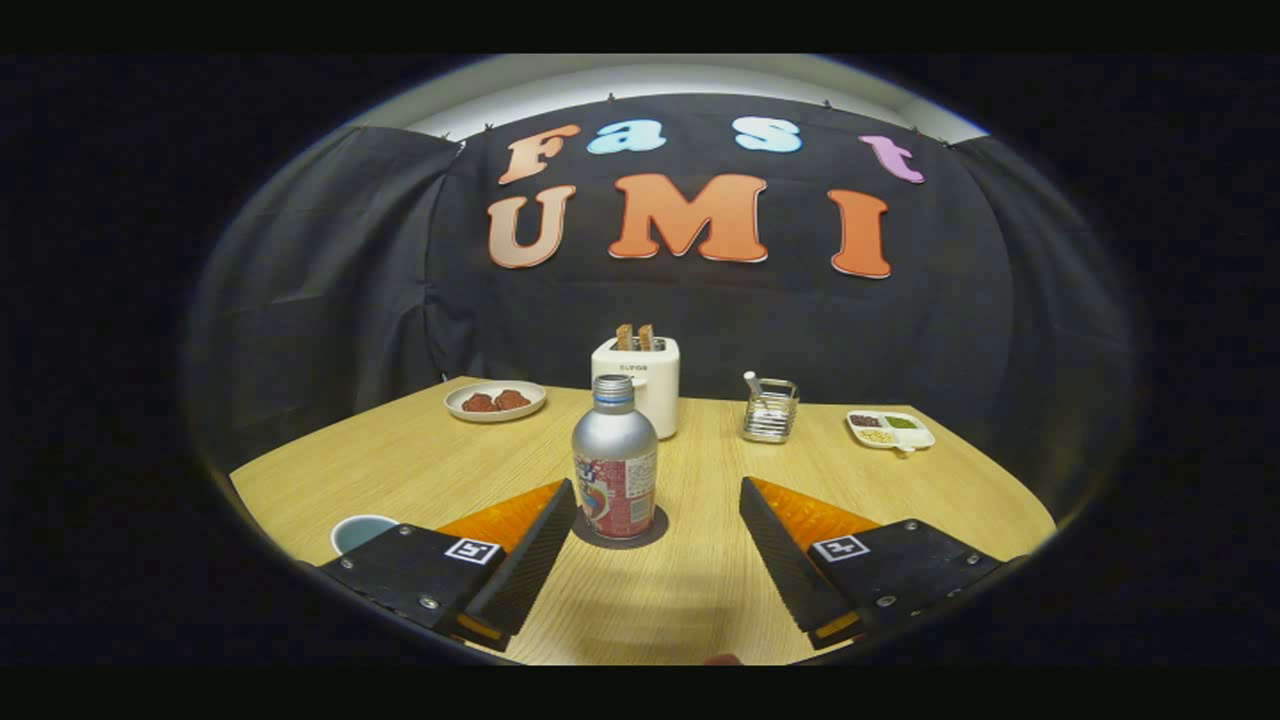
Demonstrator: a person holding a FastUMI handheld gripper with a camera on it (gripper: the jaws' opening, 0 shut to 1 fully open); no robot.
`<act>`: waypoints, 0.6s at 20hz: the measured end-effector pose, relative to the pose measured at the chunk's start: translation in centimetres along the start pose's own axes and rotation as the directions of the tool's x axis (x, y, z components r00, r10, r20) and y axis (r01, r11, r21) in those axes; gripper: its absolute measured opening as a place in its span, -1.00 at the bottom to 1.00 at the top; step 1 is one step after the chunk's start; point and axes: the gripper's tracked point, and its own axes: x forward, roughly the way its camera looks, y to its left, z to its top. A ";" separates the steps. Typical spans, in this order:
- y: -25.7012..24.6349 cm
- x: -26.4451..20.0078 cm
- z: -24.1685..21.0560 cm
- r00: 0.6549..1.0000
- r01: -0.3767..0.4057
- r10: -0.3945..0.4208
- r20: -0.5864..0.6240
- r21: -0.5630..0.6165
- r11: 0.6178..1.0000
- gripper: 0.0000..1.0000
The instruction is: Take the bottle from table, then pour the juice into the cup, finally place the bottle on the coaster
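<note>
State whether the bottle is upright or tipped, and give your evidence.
Upright: the bottle stands cap-up on the dark coaster, just ahead of the open gripper fingers.

Silver bottle (614,458), dark coaster (660,523), white toaster (648,382)

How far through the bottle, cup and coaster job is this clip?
It looks finished or nearly so: the bottle stands upright on the dark coaster, just ahead of the left finger. The gripper is open, touching nothing. The cup sits beside the left finger; its contents cannot be seen, so pouring is unconfirmed.
</note>
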 end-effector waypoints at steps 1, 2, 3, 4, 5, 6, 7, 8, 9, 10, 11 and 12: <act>-0.6 -1.0 0.5 1.000 0.009 -0.009 0.018 0.003 1.000 0.95; -1.1 -2.1 0.7 0.999 0.017 -0.017 0.033 0.007 1.000 0.95; -1.7 -3.0 1.0 0.999 0.023 -0.023 0.044 0.012 1.000 0.95; -2.3 -4.1 1.4 0.998 0.030 -0.031 0.056 0.018 0.999 0.94; -3.0 -5.1 1.7 0.997 0.039 -0.041 0.069 0.028 0.999 0.94; -3.5 -6.2 1.8 0.996 0.048 -0.051 0.078 0.040 0.998 0.95; -4.1 -7.1 1.9 0.994 0.054 -0.058 0.088 0.048 0.997 0.94; -4.6 -8.0 1.9 0.993 0.065 -0.070 0.094 0.054 0.996 0.94; -5.3 -8.8 1.9 0.992 0.077 -0.082 0.099 0.054 0.996 0.94; -6.0 -9.6 1.7 0.990 0.093 -0.098 0.102 0.052 0.994 0.95; -6.7 -10.3 1.6 0.988 0.112 -0.117 0.106 0.050 0.992 0.94; -7.1 -10.9 1.5 0.985 0.125 -0.130 0.111 0.049 0.991 0.94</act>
